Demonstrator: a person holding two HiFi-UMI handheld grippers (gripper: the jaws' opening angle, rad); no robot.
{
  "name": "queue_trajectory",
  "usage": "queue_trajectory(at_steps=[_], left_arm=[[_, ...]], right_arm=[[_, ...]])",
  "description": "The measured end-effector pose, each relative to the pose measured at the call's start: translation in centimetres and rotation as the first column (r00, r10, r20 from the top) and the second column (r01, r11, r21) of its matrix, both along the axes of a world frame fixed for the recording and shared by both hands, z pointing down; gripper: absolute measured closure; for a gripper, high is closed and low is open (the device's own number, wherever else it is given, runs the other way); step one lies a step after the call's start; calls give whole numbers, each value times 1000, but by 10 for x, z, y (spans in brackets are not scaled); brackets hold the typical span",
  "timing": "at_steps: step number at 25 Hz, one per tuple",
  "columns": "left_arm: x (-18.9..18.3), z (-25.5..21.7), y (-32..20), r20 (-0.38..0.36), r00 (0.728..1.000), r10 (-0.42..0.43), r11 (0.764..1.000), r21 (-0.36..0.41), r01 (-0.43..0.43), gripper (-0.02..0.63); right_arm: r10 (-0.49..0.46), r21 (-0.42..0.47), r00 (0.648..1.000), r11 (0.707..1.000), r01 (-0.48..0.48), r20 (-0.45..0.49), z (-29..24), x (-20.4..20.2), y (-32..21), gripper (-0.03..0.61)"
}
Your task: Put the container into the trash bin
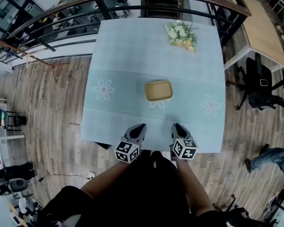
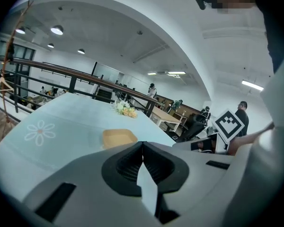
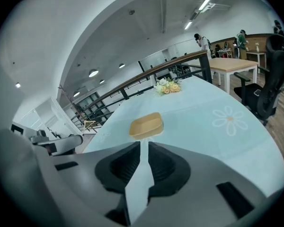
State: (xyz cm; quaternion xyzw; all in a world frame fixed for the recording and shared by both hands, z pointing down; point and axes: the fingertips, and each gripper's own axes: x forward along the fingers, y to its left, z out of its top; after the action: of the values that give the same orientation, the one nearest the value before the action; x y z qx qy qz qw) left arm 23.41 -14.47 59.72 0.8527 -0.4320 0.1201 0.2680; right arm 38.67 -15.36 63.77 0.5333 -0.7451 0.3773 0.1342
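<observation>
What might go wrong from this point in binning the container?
The shallow tan rectangular container lies on the pale blue tablecloth, beyond the left gripper and right gripper; a pinch on its low rim might slip or tip it. No trash bin shows in any view, so the carry could go astray.

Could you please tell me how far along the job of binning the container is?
Nothing looks done yet: the yellow container sits untouched in the middle of the table. In hand: the left gripper and right gripper hover empty at the near edge, short of it. Left to do: grasp it, carry it and drop it in the trash bin, which no view shows.
</observation>
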Motion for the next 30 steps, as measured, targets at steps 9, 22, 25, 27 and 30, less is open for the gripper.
queue_trajectory(at_steps=[9, 22, 25, 27, 30], left_arm=[[10, 9, -61, -82, 997, 5, 1000, -29, -7, 600], [-21, 31, -87, -87, 995, -41, 996, -83, 34, 598], [-26, 34, -91, -91, 993, -78, 993, -92, 70, 598], [-30, 32, -91, -95, 991, -92, 993, -87, 84, 598], [-37, 27, -84, -93, 990, -101, 993, -69, 95, 598]], right_arm=[[-68, -19, 989, 998, 66, -128, 44, -2, -118, 514], [-218, -115, 937, 974, 193, -273, 102, -18, -204, 477], [-204, -132, 941, 976, 174, -269, 116, -13, -211, 478], [-195, -150, 943, 976, 159, -270, 123, -11, -213, 484], [-184, -142, 939, 979, 147, -290, 123, -13, -210, 528]])
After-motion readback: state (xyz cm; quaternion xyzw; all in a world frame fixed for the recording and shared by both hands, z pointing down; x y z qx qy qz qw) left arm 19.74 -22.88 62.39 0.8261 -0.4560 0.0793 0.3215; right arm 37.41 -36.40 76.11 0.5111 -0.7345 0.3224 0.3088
